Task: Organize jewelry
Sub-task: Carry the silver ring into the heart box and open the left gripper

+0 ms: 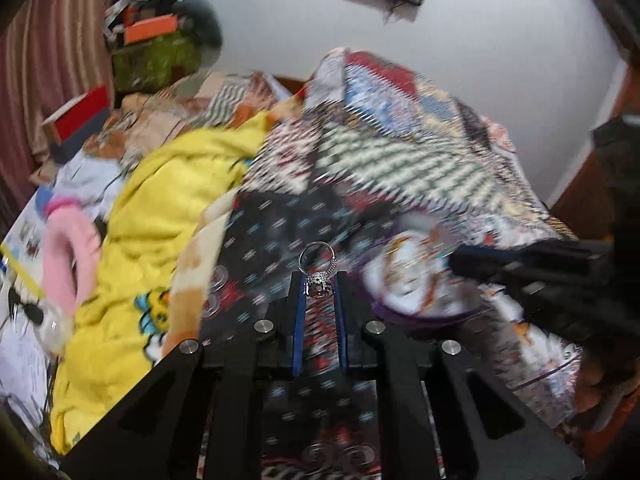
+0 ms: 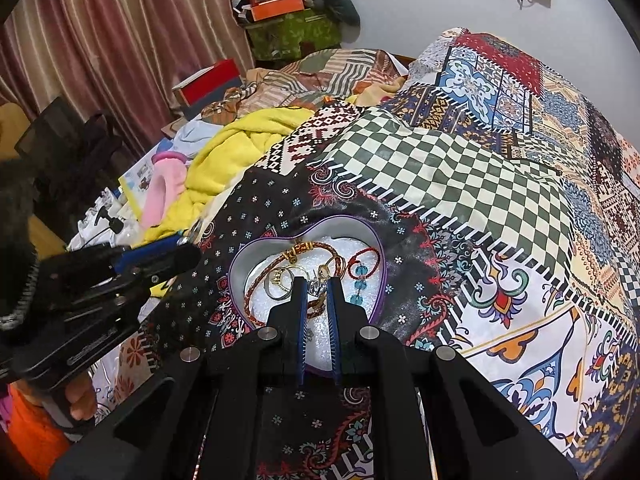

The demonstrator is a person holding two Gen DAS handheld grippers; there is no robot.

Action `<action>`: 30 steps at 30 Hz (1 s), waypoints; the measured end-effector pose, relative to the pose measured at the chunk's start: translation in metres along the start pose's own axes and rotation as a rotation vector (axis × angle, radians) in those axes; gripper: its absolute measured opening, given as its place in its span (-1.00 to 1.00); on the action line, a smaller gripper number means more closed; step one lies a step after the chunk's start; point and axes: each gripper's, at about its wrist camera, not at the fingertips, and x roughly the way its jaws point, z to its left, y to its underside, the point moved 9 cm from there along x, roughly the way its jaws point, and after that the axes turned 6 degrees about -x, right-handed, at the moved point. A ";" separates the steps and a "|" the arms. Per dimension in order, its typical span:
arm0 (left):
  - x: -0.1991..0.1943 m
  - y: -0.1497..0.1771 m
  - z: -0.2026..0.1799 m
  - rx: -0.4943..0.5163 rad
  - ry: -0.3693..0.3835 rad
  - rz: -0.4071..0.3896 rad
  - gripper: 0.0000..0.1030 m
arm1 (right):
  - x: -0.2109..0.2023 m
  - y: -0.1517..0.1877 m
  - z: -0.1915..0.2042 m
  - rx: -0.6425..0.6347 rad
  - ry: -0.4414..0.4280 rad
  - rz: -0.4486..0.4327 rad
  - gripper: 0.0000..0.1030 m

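Left tool grips a ring; right tool pinches another ring over the heart tin.

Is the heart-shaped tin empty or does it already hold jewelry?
Not empty: the heart-shaped tin holds a braided bracelet, gold rings and blue beads.

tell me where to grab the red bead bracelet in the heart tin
Grip the red cord loop at its upper arc, coming straight down from above. It lies flat on the white liner of the heart tin, clear of the ring pile; the blue beads would likely slip.
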 end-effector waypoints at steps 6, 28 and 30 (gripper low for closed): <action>0.011 -0.005 -0.035 0.057 0.046 0.008 -0.76 | -0.002 0.001 -0.003 -0.015 0.015 -0.005 -0.83; -0.007 -0.011 -0.048 0.091 0.031 -0.013 -0.76 | -0.022 -0.004 -0.009 0.047 -0.036 -0.014 -0.63; -0.019 -0.017 -0.047 0.086 0.031 -0.038 -0.76 | -0.035 -0.009 -0.009 0.046 -0.031 -0.040 -0.60</action>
